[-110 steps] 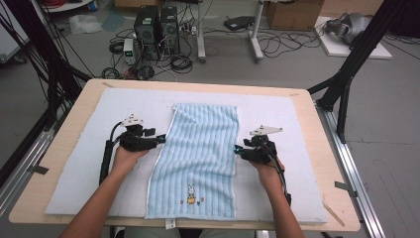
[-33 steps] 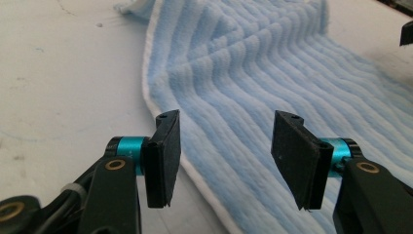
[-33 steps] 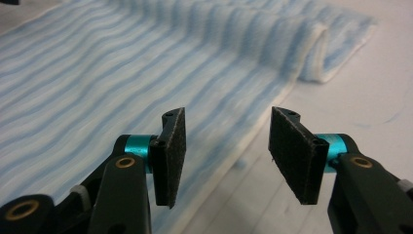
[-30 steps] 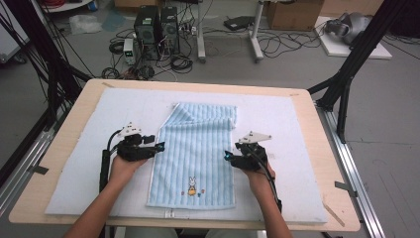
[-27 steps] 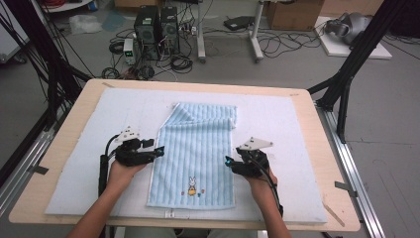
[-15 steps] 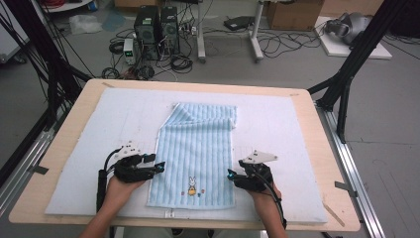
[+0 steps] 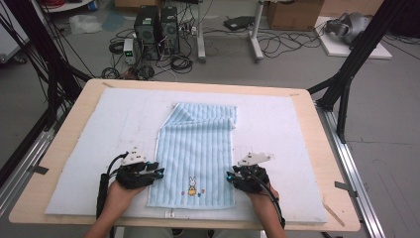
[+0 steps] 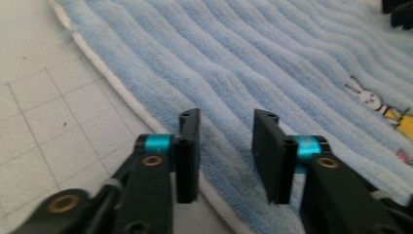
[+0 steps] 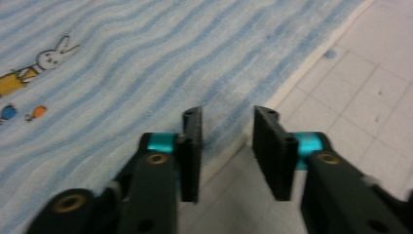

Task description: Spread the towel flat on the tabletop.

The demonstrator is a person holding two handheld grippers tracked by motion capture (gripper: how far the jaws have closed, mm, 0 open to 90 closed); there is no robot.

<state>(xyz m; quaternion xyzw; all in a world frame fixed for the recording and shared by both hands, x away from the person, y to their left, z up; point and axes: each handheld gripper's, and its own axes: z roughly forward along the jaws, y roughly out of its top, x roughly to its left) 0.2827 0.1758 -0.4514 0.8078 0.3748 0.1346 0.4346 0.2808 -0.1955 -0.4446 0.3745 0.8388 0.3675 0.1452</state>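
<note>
The light blue striped terry towel (image 7: 197,157) lies flat on the white gridded mat (image 7: 99,129) that covers the wooden surface (image 7: 74,119). Its long axis runs away from you, from the near edge of the mat toward the far side. The far end is already folded over, with the far-left corner turned in on a slant. The near end is flat, and it carries a small embroidered rabbit (image 7: 191,184) close to the near hem.

The towel lies between your two tools. The left tool (image 7: 157,171) sits at the towel's left long edge, low down near the near-left corner, and it points inward to the cloth. The right tool (image 7: 229,175) sits at the right long edge at about the same height, also pointing inward. So each tool is equally near to its own corner, and neither hand must cross the towel.

In the left gripper view, the left tool (image 8: 225,146) is open to a moderate gap and holds nothing; the white-bound edge of the towel passes just under and between its jaws. In the right gripper view, the right tool (image 9: 226,146) is open in the same way and also empty, with the towel's edge just in front of its jaws, and bare mat under the right jaw.

I judge that the coming move is to pinch the two near corners. For this, both corners lie a little nearer to you than the tool tips.
</note>
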